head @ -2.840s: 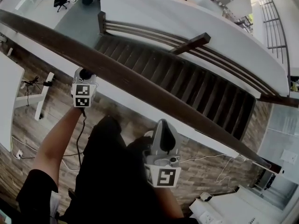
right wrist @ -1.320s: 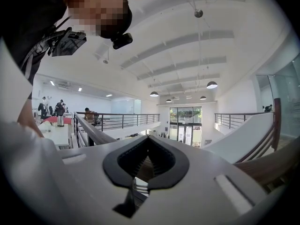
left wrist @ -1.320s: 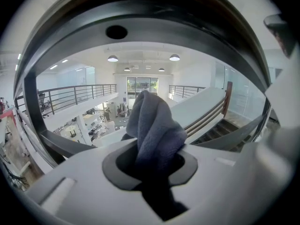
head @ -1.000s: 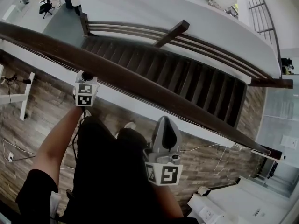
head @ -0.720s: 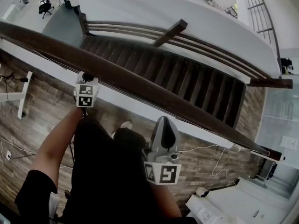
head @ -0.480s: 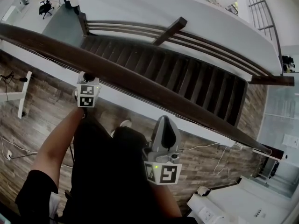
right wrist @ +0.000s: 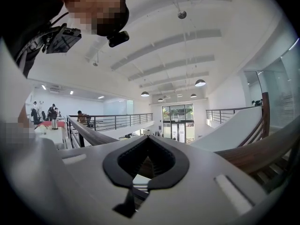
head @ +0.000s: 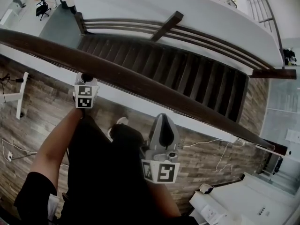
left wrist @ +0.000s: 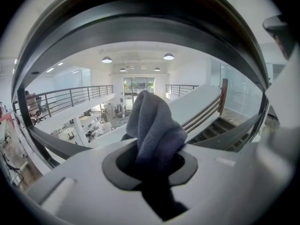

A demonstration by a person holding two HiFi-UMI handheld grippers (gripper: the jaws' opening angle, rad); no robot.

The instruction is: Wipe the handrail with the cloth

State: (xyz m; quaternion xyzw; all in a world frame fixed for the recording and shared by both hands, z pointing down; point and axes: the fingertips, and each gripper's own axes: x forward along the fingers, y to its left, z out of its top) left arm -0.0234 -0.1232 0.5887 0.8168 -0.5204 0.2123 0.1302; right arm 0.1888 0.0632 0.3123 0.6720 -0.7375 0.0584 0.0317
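Note:
A dark wooden handrail [head: 140, 86] runs from upper left to lower right in the head view. My left gripper [head: 86, 78] has its tip against the rail's near edge, at the left. It is shut on a grey cloth [left wrist: 154, 128], which bulges up out of the jaws in the left gripper view [left wrist: 154, 170]. There the rail [left wrist: 140, 25] arcs close overhead as a dark band. My right gripper [head: 161, 118] hangs a little short of the rail, lower right, shut on nothing [right wrist: 146, 168]. The rail [right wrist: 262, 151] shows brown at the right of its view.
Beyond the rail a dark staircase [head: 187, 81] drops beside a white curved wall [head: 178, 8]. Far below lie a wood floor [head: 37, 116] with cables, white desks [head: 234, 203] and an office chair [head: 43, 6]. The person's legs [head: 108, 172] stand close behind the rail.
The left gripper stays pressed to the rail at nearly the same spot. The right gripper has drifted slightly. The head view has shifted a little and a foot has moved.

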